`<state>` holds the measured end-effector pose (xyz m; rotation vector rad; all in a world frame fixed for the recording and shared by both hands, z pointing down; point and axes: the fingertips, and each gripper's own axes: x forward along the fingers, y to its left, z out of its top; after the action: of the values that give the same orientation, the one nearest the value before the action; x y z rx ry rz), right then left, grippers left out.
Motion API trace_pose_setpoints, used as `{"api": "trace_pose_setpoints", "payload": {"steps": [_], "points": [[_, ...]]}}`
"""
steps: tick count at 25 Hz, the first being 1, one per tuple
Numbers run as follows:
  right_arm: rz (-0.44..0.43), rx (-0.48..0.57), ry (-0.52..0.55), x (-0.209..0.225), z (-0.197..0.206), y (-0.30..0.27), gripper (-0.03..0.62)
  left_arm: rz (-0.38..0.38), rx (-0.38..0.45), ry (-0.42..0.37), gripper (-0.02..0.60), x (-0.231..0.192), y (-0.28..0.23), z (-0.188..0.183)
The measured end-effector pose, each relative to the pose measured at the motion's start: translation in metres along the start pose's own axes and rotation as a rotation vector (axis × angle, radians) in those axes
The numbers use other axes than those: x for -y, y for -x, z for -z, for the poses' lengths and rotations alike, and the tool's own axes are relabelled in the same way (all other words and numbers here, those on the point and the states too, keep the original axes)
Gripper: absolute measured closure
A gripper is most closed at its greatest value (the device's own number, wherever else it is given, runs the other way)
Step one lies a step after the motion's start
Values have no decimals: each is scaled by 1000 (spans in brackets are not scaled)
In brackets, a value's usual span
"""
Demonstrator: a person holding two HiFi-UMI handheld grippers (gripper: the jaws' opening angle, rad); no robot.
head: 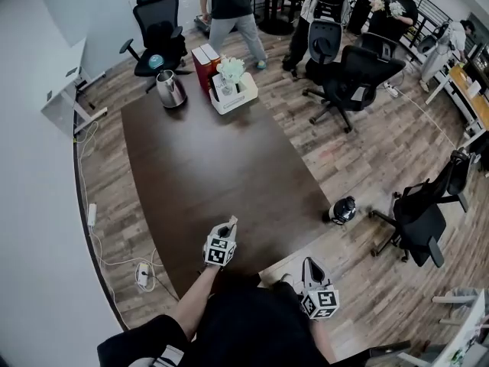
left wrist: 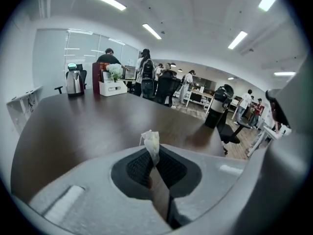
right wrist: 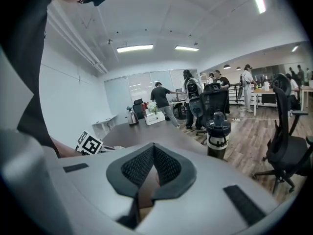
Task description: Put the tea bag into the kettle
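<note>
Now in my left gripper (head: 229,225): a small white paper tea bag (left wrist: 150,140), pinched between the closed jaws, with its top sticking out above the pads.
Place of the left gripper: above the near end of the long dark brown table (head: 214,167), not touching it.
Kettle: the shiny steel kettle (head: 171,89) stands at the far end of the table, well apart from the tea bag.
Beside the kettle: red boxes (head: 203,63) and a white box with flowers (head: 232,90).
My right gripper (head: 309,266): jaws closed together with nothing between them, just off the table's near right corner.
Floor: a black bottle (head: 341,209) stands to the right of the table.
</note>
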<state>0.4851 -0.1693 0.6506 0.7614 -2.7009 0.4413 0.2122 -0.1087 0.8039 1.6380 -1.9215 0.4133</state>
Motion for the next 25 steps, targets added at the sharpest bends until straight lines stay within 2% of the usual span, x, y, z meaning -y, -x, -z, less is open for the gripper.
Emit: {"api": "trace_pose_setpoints", "payload": {"steps": [5,11,16,21,25], "points": [[-87,15,34,-15,-15,-7,588,18,139,-14,566,26,36,-52],[-196,20,70,-17,-27,-8,588,22,265,6,567,61,87,-77],[-272,23,82,-9,-40,-2,588,34,324,-39,566,115,126,-96],[-365,22,76,-2,-40,3,588,29,419,-18,566,162,154,-110],[-436,6,80,2,-28,4,588,1,418,2,566,193,171,-99]]}}
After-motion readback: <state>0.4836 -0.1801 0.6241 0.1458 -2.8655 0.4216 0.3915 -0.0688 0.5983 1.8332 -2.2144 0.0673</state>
